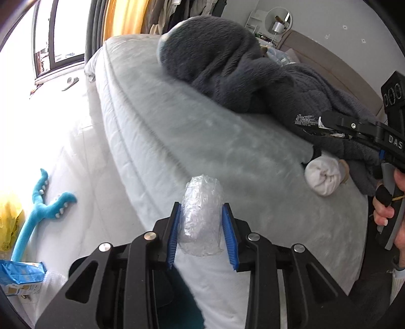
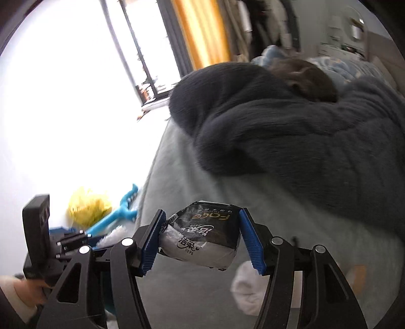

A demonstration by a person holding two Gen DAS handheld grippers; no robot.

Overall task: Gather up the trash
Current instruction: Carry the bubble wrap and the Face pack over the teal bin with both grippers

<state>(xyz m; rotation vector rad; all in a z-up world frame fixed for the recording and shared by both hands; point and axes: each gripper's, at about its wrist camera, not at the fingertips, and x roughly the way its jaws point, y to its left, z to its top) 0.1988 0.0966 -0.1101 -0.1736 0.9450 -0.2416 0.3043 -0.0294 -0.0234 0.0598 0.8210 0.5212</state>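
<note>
My left gripper (image 1: 201,213) is shut on a crumpled wad of clear bubble wrap (image 1: 201,215), held above the pale bed (image 1: 192,131). My right gripper (image 2: 201,231) is shut on a black and white tissue packet (image 2: 202,235), its blue pads pressing both ends. In the left wrist view the right gripper (image 1: 311,121) shows at the right edge with the packet (image 1: 307,121) in its tip, a hand (image 1: 387,205) on its handle. In the right wrist view the left gripper (image 2: 73,239) appears at lower left.
A dark grey fleece blanket (image 1: 227,63) is heaped on the bed, with a rolled white sock (image 1: 322,177) beside it. On the bright floor lie a blue plush toy (image 1: 38,202), a yellow bag (image 2: 87,206) and a blue packet (image 1: 22,273). A window (image 1: 58,33) and orange curtain (image 1: 121,15) stand behind.
</note>
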